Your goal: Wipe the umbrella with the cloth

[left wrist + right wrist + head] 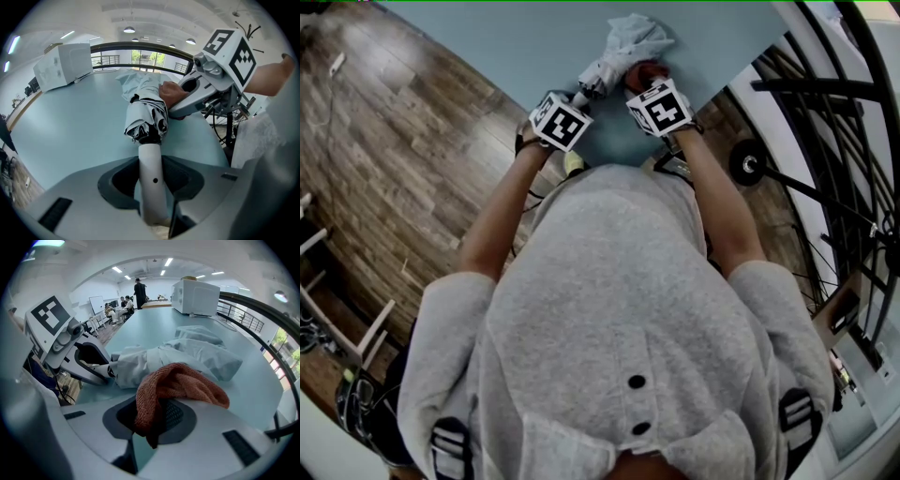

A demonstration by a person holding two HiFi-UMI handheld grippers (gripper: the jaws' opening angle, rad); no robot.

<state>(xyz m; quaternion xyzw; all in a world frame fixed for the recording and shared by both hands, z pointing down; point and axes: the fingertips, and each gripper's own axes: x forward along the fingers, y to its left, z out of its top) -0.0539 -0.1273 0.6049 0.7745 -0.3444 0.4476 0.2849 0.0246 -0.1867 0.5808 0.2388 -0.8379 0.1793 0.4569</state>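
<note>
Left claw point(152, 190) clamped on handle of umbrella point(146, 112); umbrella folded, lying on worktop point(65, 131). Right claw point(152, 420) pinching cloth point(180, 385), cloth against canopy near handle end. Suggest: pin handle steady, stroke cloth along folds toward tip, light pressure, avoid bunching fabric.

Bright, even indoor light. Ceiling lamps point(129, 29) overhead; daylight from far window point(147, 57), washed out. Umbrella point(146, 112) throws faint soft shadow on table point(70, 126). Cloth point(183, 383) knit crisp at middle. Heavy fisheye bend everywhere, dark vignette round both gripper views. Head view duller, wooden floor point(403, 159) dim at left.
</note>
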